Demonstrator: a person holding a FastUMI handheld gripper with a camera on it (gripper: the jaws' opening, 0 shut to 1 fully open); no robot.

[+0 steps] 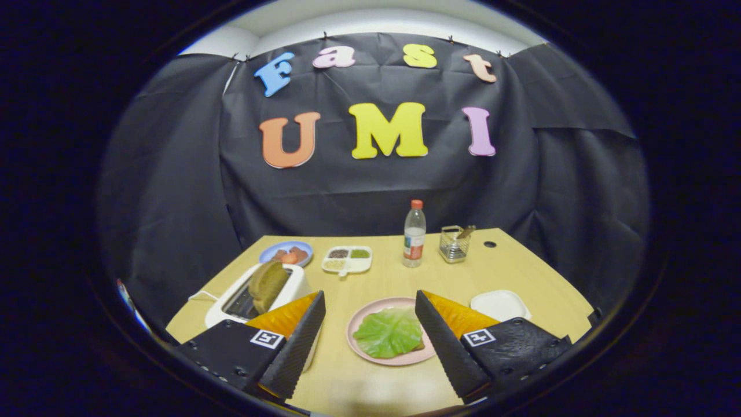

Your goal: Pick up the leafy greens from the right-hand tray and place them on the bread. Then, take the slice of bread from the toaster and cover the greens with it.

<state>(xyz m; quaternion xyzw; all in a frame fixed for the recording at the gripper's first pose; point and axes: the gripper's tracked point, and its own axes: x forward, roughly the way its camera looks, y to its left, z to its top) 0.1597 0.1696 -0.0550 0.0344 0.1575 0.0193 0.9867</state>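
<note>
Gripper view
Gripper [370, 301]: you have its two fingers spread wide apart above the table, and they hold nothing; the gap between them is open all the way down.
Leafy greens [388, 332]: you see one pale green leaf lying flat on the bread, between the two fingers and nearer the right one, whose inner edge covers part of the plate rim.
Bread [427, 345]: only a thin brown sliver peeks out from under the leaf beside the right finger; you cannot tell its full outline.
Pink plate [358, 319]: it carries the bread and the greens, and sits on the table just ahead of the fingers.
Toaster [292, 285]: white, beyond the left finger, partly covered by that finger's tip.
Slice of bread [267, 284]: brown, standing up out of the toaster slot and leaning slightly; it is well apart from the plate.
Right-hand tray [500, 303]: white, just beyond the right finger; you see its inside bare and pale.
Blue plate [286, 252]: behind the toaster, with reddish pieces on it too small to identify.
Divided dish [347, 259]: white, with dark, green and pale fillings in its compartments, just beside the blue plate.
Bottle [414, 234]: clear with an orange cap, upright near the far edge of the table.
Wire holder [454, 244]: just beside the bottle, with something brown sticking out of it.
Table [370, 382]: light wood, bearing everything named here.
</note>
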